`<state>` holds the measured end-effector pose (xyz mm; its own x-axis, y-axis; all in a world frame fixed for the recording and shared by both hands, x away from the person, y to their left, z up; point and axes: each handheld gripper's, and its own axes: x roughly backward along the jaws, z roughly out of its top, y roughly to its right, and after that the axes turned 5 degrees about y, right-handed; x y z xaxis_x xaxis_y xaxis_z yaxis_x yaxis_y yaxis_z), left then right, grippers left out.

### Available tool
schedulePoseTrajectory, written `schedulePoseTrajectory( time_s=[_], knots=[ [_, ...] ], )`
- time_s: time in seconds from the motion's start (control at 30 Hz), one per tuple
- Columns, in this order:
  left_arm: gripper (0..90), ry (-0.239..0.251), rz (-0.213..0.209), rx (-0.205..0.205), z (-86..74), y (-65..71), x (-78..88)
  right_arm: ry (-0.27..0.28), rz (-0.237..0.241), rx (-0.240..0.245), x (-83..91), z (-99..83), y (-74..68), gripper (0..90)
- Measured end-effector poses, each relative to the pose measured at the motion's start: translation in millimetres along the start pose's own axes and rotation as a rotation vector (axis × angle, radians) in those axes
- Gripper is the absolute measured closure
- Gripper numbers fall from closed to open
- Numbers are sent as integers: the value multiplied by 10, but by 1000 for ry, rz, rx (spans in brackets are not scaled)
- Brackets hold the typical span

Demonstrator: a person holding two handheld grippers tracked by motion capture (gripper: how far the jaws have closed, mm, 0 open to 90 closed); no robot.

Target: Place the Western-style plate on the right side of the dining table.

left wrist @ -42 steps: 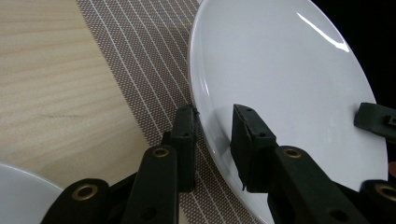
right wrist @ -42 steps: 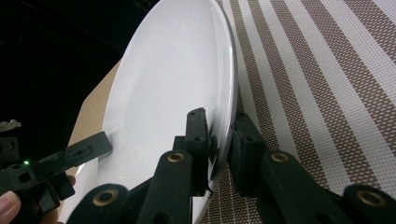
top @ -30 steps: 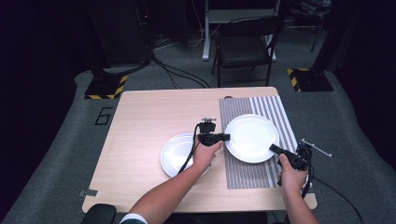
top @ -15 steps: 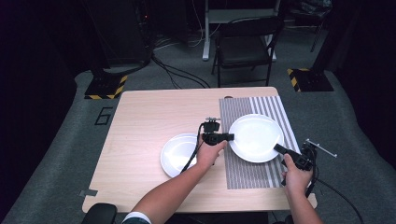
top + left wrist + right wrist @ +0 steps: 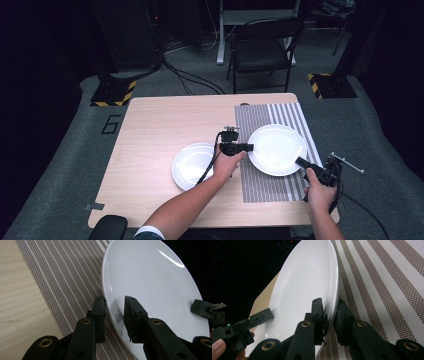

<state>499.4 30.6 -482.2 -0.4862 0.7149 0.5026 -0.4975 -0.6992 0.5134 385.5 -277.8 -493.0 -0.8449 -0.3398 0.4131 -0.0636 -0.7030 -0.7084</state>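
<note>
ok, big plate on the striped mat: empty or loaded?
Empty. The big plate shows bare white, both claws clamped on its rim.

Your left half of the table (image 5: 150, 135) lies open for passage. The small plate (image 5: 192, 165) just beside your left hand (image 5: 226, 165) obstructs there.

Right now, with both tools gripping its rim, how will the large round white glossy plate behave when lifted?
The large round white glossy plate looks rigid, so it should not bend. Its shiny glaze may slip in the thin rim grips. It seems ceramic, probably breakable if dropped.
</note>
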Motion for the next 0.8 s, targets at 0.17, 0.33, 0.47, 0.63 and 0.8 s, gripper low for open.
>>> schedulePoseTrajectory(
  time_s=[0.17, 0.33, 0.47, 0.63, 0.8],
  knots=[
    [712, -6, -3, 1, 17, -5, -46, 2, -4, -14, -13, -1, 19, 793],
    [712, -11, -12, 9, 22, -15, -113, 4, -8, -21, -12, -12, 67, 793],
    [712, -18, -10, -16, 27, -22, -131, 0, -14, -29, -26, -2, 94, 793],
    [712, -14, -6, -9, 52, -60, -142, 2, -10, -35, -69, 3, 85, 794],
    [712, 1, -3, 16, 82, -89, -153, -1, -9, -35, -117, 22, 67, 793]
  ],
)
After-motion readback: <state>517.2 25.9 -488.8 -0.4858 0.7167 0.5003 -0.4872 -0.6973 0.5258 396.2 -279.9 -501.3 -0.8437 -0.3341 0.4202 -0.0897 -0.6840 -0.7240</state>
